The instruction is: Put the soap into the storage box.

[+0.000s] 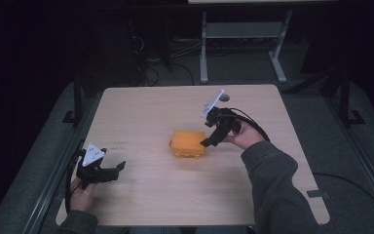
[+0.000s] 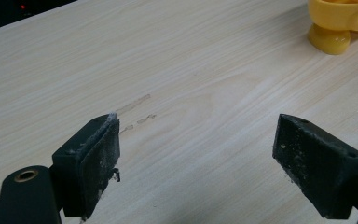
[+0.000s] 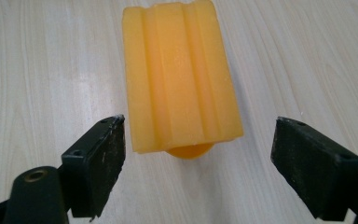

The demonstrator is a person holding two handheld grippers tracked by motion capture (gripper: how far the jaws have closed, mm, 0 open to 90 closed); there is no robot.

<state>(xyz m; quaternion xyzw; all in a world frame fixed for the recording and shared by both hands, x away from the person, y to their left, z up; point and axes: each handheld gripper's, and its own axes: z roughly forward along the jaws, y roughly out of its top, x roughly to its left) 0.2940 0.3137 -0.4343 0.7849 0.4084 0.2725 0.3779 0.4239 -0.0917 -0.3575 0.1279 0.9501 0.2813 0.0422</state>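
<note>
Orange plastic block [image 1: 187,144] sits near the middle of the wooden table [image 1: 141,195], ridged top up, on small rounded feet. The right gripper [image 1: 207,143], held in a person's hand, points down at the block's right end; in the right gripper view its jaws stand wide apart with the block [image 3: 179,74] between and just ahead of them, untouched. The left gripper [image 1: 119,168] hovers near the table's left edge, well apart from the block, jaws spread over bare wood and grasping nothing.

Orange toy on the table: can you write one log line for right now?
right gripper: open, fingers either side of ridged orange plastic toy | left gripper: open, apart | pale wooden table: toy ungrasped
</note>
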